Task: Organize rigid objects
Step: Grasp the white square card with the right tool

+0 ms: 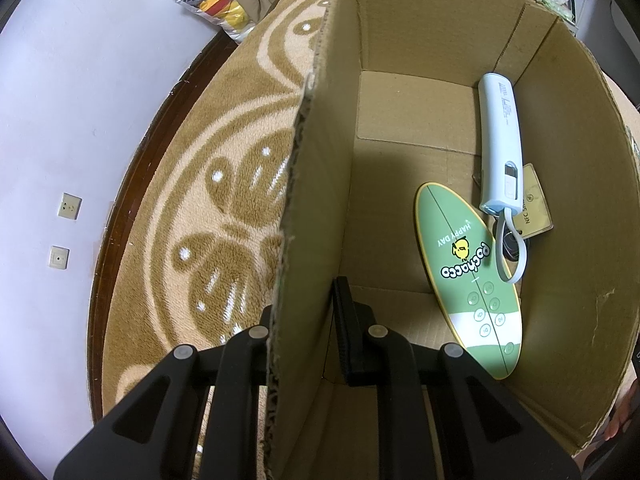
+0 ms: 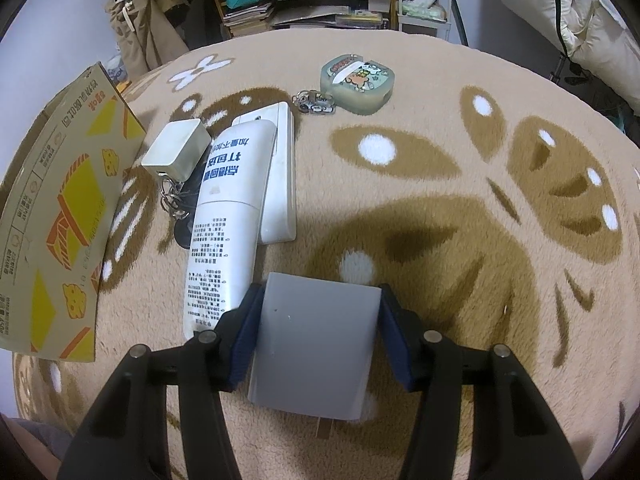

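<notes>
My left tongs (image 1: 308, 320) straddle the wall of the brown cardboard box (image 1: 316, 184), clamped on it to steady it for loading (a green oval card (image 1: 468, 276) and pale blue power bank (image 1: 502, 140) lie inside). My right tongs (image 2: 316, 340), low in frame, are clamped on the grey square charger (image 2: 312, 344) above the patterned carpet (image 2: 440, 200), likely bound for the box.
</notes>
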The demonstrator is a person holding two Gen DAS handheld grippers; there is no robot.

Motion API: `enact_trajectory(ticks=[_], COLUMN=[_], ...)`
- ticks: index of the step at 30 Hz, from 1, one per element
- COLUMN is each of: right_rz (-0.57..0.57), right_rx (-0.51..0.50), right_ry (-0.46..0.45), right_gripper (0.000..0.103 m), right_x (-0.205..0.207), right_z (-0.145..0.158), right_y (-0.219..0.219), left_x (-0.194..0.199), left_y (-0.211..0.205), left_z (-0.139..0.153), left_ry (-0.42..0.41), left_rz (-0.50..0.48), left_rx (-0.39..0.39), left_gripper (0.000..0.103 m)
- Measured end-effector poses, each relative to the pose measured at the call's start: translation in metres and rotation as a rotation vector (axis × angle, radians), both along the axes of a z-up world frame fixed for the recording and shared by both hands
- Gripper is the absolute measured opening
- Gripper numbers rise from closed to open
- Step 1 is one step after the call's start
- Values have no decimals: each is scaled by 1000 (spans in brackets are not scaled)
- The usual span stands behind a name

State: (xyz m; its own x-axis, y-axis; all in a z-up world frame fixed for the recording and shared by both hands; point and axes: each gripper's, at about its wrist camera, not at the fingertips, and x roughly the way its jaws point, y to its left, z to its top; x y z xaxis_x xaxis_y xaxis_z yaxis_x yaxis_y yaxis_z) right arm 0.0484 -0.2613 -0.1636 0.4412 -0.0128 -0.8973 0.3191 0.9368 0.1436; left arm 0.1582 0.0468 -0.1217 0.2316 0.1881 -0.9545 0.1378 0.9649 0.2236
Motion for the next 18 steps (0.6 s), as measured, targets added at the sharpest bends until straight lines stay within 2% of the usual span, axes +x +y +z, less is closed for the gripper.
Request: enact_trajectory(ticks=[18], right_rz=[-4], right_rx=[-16], right_ry=[-74], right_gripper=[57], right_x=[1], right_z=[22], right_y=[-2], left_x=[0], left_y=[4], left_z=[-2], left_ry=[2], left_rz=[5], left_rx=[-9], left_gripper=[15])
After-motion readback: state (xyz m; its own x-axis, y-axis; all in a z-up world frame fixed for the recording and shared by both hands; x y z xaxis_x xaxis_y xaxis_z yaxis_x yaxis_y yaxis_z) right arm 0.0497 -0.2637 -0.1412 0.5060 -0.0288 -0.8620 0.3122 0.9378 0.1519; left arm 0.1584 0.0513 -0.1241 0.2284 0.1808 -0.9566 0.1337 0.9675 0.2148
